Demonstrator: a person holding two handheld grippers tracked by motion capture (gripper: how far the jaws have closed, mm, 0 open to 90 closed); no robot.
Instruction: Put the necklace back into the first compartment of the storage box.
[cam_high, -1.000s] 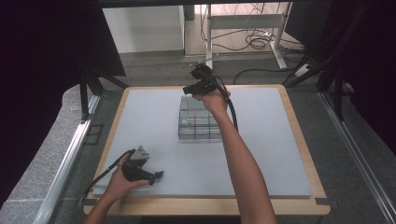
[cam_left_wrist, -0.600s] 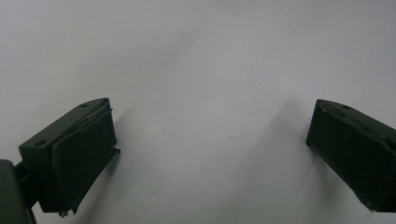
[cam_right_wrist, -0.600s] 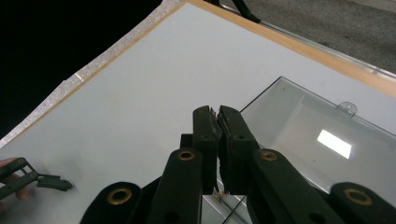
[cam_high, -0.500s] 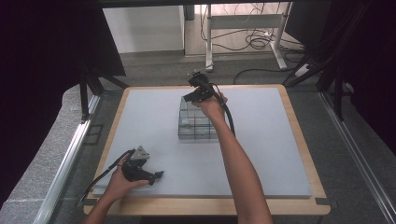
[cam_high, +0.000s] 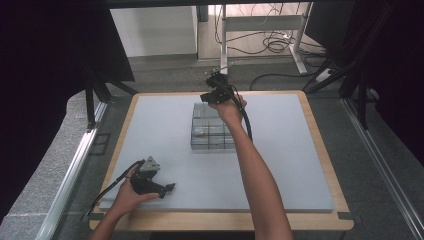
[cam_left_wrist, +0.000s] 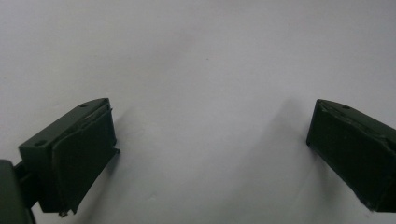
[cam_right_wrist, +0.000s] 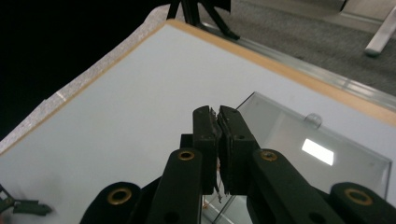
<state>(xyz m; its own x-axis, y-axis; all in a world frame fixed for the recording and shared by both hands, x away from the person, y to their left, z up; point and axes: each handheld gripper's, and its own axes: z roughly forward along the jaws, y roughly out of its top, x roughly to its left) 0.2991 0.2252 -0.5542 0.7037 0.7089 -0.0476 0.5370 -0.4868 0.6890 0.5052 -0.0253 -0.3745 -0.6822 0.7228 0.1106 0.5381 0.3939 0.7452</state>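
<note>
Nearest me, my left gripper (cam_high: 167, 188) rests low on the white tabletop (cam_high: 290, 165) by the near-left corner, its jaws spread wide with bare surface between them in the left gripper view (cam_left_wrist: 210, 140). Past it, near the middle of the table, sits the clear plastic box (cam_high: 212, 129), a see-through case split into small compartments by thin walls; I think a small pale item lies in one left-hand cell, though it is too faint to be sure. In the right gripper view the box's lid (cam_right_wrist: 308, 144) shows as a glossy transparent pane with a bright reflection and a small round bump near its far edge. My right gripper (cam_high: 212, 95) hangs over the far end of the box, its jaws pressed together with nothing I can make out between them (cam_right_wrist: 217, 122). My right forearm (cam_high: 252, 170) crosses the box's right side. Beyond the wooden table edge (cam_high: 215, 93) are grey floor, cables (cam_high: 270, 42) and a metal stand (cam_high: 260, 20).
</note>
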